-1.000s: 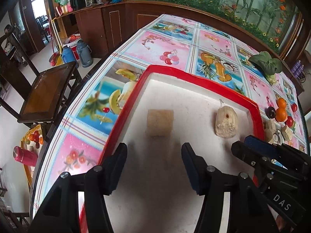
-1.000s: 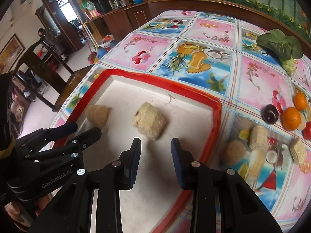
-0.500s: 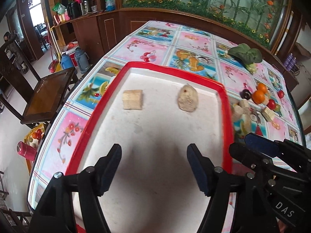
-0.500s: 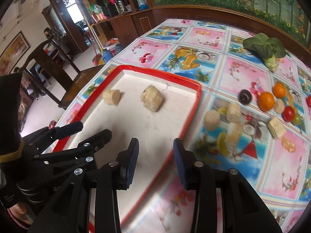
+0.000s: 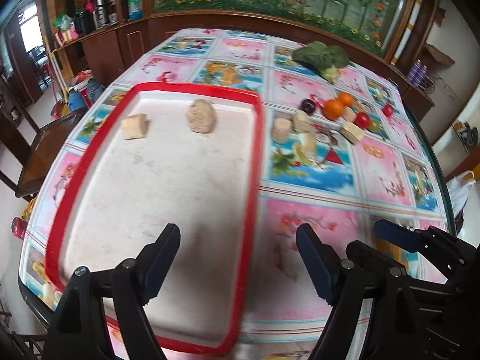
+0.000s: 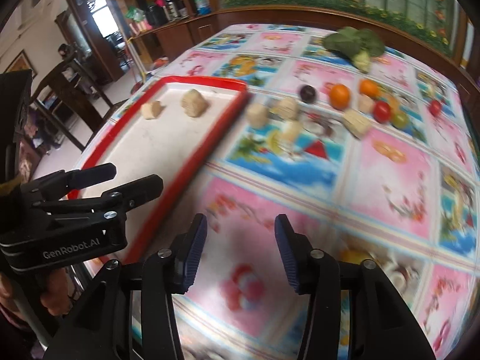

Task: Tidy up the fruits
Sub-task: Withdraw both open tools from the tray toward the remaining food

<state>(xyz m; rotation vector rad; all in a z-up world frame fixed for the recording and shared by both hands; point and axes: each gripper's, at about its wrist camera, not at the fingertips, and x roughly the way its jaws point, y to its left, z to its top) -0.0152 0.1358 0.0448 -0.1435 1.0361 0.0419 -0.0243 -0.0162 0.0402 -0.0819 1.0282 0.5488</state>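
- A dark wooden chair (image 5: 45,147) stands on the floor past the left edge of the tabletop (image 5: 315,210), which wears a cloth with pink and blue fruit pictures.
- A red tray (image 5: 258,138) with a white floor lies along the left side of the tabletop. Two pale corn pieces (image 5: 135,126) sit near its far edge, a little apart; one is blocky and one is rounder.
- The left tool (image 5: 238,255) hangs over the near right edge of the tray. Its jaws have just been opening, they stand wide, and nothing is between them.
- The right tool (image 6: 240,250) hangs over the bare pink cloth near the front edge, just right of the tray. Its jaws have just been opening too, with a gap and nothing in it.
- More corn pieces (image 6: 258,115) lie on the cloth just right of the tray's far corner.
- Next comes a dark plum (image 6: 307,93), then two oranges (image 6: 339,96), red tomatoes (image 6: 382,111) and a green grape (image 6: 400,119), close together toward the far right of the tabletop.
- A leafy green vegetable (image 6: 355,43) lies near the far edge, well apart from the fruit.
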